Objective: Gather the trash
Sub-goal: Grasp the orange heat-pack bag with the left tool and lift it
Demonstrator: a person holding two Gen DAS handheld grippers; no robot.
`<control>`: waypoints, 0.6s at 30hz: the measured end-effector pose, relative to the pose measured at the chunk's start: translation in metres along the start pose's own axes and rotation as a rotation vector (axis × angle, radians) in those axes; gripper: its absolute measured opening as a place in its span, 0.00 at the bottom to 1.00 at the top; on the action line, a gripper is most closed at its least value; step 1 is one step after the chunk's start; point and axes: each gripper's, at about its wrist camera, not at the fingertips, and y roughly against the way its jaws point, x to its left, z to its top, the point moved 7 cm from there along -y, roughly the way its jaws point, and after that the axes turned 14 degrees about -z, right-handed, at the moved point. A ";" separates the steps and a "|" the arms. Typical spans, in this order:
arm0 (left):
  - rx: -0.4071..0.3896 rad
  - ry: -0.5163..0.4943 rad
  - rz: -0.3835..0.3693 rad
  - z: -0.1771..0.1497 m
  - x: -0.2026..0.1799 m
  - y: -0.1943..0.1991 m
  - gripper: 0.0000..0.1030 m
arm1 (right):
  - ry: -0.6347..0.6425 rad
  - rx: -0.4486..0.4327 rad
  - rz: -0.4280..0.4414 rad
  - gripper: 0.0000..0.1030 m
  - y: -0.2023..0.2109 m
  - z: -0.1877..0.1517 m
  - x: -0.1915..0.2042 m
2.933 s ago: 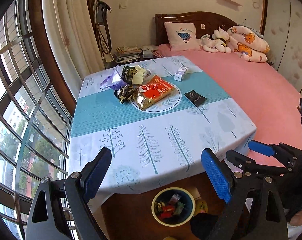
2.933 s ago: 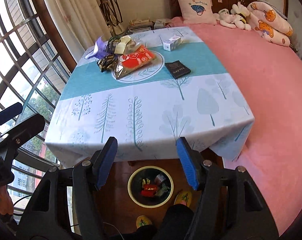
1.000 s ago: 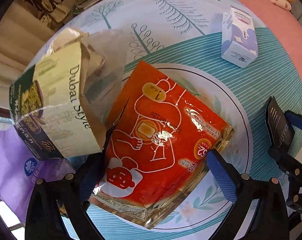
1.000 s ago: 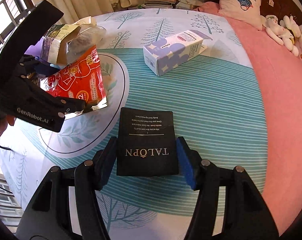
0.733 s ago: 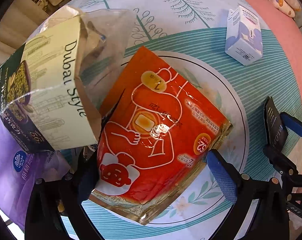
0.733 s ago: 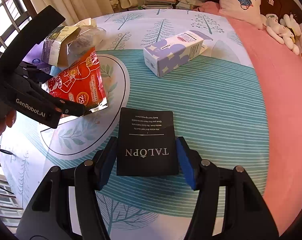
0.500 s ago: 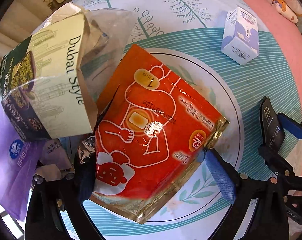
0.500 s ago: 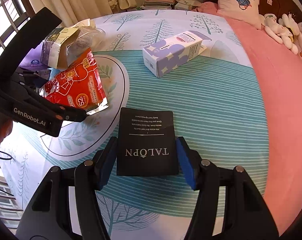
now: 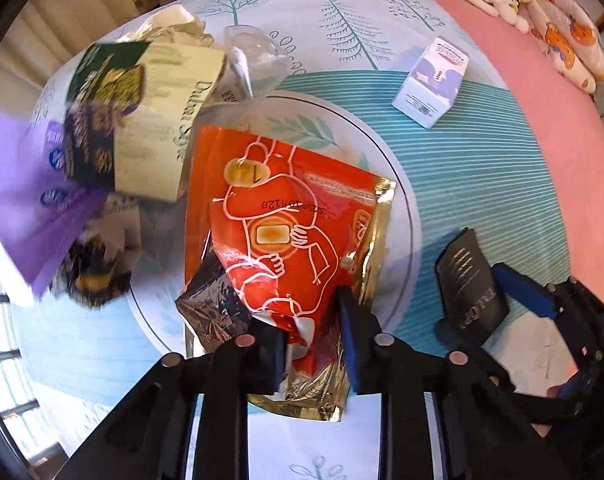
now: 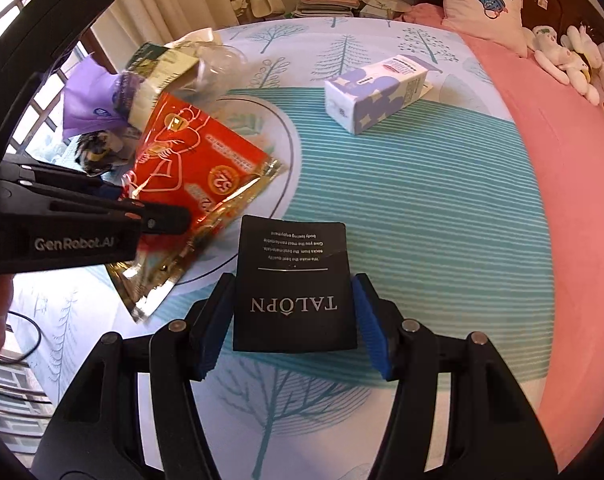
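The left gripper (image 9: 311,334) is clenching the crumpled lower end of the red and gold snack pouch (image 9: 294,216), its blue pads pinching the foil so that the pouch is tilting up off the round white motif of the tablecloth (image 10: 421,200). The right gripper (image 10: 290,328) is grasping the black TALOPN card packet (image 10: 294,284) by its two side edges, the packet lying flat over the teal striped band of the cloth. Other litter is sitting at the far left of the table: a green and cream "Dubai Style" carton (image 9: 150,120), a purple bag (image 9: 26,192) beneath it, a dark crumpled wrapper (image 9: 94,268) just beside the bag, and a clear plastic cup (image 9: 254,56) behind the carton. A small lilac and white milk carton (image 10: 375,94) is lying on its side, well apart from both grippers. A pink bedspread (image 10: 573,200) is bordering the table on the right.
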 end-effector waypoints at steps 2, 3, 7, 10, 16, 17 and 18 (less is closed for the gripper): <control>-0.007 0.006 -0.018 -0.013 -0.006 0.007 0.15 | 0.001 -0.011 -0.001 0.54 0.009 -0.004 0.005; -0.009 0.008 -0.027 -0.020 -0.010 0.011 0.15 | 0.000 -0.018 -0.003 0.54 0.014 -0.005 0.008; -0.057 -0.033 -0.041 -0.052 -0.025 0.037 0.14 | -0.011 -0.044 -0.015 0.54 0.036 -0.012 0.016; -0.100 -0.050 -0.048 -0.075 -0.029 0.062 0.14 | -0.015 -0.059 -0.028 0.54 0.054 -0.023 0.025; -0.188 -0.063 -0.060 -0.146 -0.021 0.122 0.14 | -0.059 -0.073 -0.042 0.54 0.097 -0.056 0.048; -0.200 -0.062 -0.065 -0.160 -0.018 0.130 0.14 | -0.065 -0.074 -0.044 0.54 0.104 -0.063 0.052; -0.212 -0.062 -0.071 -0.173 -0.006 0.131 0.14 | -0.070 -0.076 -0.046 0.54 0.112 -0.072 0.058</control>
